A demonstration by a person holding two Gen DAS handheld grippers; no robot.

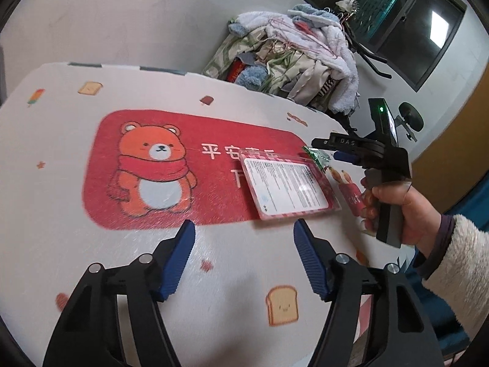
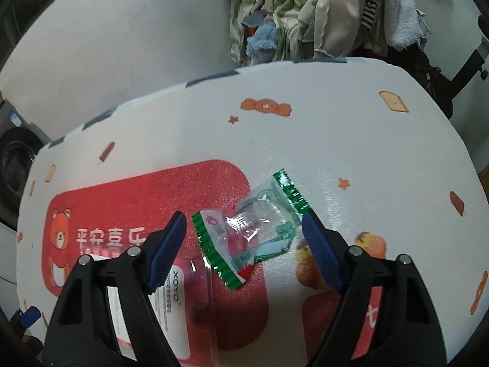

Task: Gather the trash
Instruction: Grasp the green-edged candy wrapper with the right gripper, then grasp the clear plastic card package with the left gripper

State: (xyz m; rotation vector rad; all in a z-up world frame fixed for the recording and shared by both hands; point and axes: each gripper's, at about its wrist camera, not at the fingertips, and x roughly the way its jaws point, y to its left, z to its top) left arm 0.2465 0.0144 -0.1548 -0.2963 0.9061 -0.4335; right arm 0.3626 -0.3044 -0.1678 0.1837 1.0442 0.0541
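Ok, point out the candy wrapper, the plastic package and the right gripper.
candy wrapper (image 2: 259, 226): right wrist view, clear middle.
plastic package (image 1: 287, 188): left wrist view, printed label.
right gripper (image 2: 244, 238): right wrist view, between its fingertips.

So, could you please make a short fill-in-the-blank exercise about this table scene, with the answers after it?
1. The candy wrapper is clear plastic with ____ edges.
2. The wrapper lies between the fingers of the ____ gripper.
3. The left gripper, jaws wide apart, points toward the flat ____ package.
4. The table mat shows an orange ____ wearing a red scarf.

Answers: green; right; blister; bear
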